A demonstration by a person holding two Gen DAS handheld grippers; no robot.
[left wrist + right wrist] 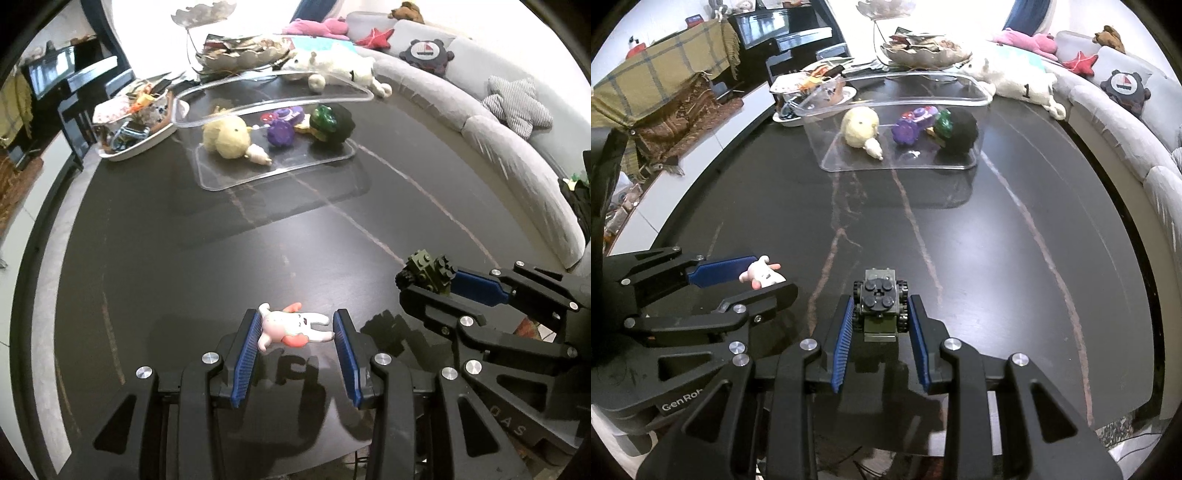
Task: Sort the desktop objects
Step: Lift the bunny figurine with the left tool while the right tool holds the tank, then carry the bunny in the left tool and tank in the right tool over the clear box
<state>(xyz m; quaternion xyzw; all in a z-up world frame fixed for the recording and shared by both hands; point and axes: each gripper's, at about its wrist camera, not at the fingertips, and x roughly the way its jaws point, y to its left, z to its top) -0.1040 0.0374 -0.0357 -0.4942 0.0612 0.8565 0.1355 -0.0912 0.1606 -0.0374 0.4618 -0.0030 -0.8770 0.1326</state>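
Note:
A small white and pink bunny figure [291, 326] lies on the dark table between the blue pads of my left gripper [297, 325], which is open around it; its left pad touches the bunny's foot. The bunny also shows in the right wrist view [762, 276]. My right gripper [881, 312] has its pads against the wheels of a dark green brick-built vehicle [880, 306], which rests on the table. That vehicle shows at the right of the left wrist view [428, 275]. A clear plastic bin [897, 162] at the table's far side holds a yellow plush [860, 127], a purple toy [905, 131] and a green-black toy [955, 131].
A white dish of clutter [133, 125] stands left of the bin. A white plush [332, 66] and a metal bowl stand [240, 51] sit behind it. A grey sofa [498, 133] curves along the table's right edge. Dark table surface [923, 229] lies between grippers and bin.

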